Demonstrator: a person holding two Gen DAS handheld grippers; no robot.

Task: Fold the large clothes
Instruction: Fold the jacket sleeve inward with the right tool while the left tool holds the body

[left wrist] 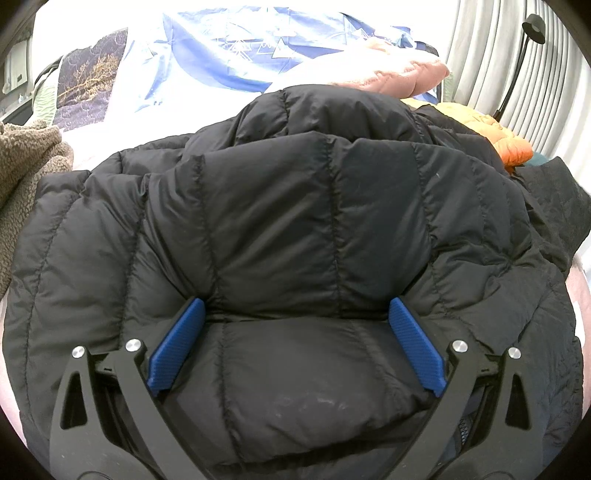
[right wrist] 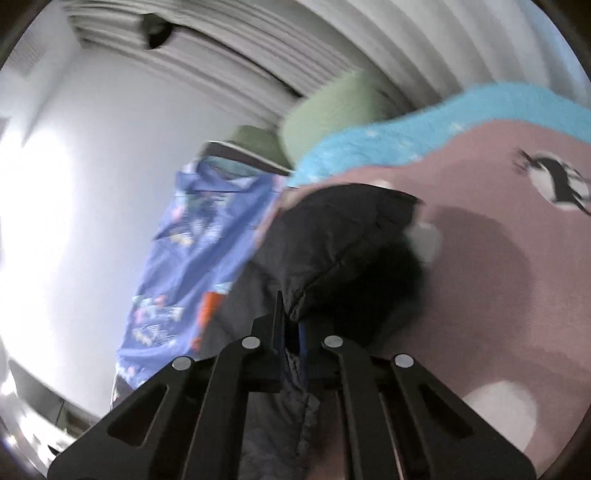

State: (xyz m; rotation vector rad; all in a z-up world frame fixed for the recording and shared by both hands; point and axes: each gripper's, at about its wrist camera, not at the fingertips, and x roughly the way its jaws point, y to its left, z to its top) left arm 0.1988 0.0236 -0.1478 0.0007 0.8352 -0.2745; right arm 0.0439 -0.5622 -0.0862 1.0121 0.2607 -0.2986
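Jacket on the bed is puffy, light, prob slippery, so grab seams/edges imo. Left gripper jaws spread, pushed into it; right gripper jaws pinching its edge.

Left tool spread wide — right tool clamped, rolled

White ribbed curtain behind bed; black lamp against it; blue-and-white patterned sheet on bed; plain white wall, brightly lit at left in right-wrist view.
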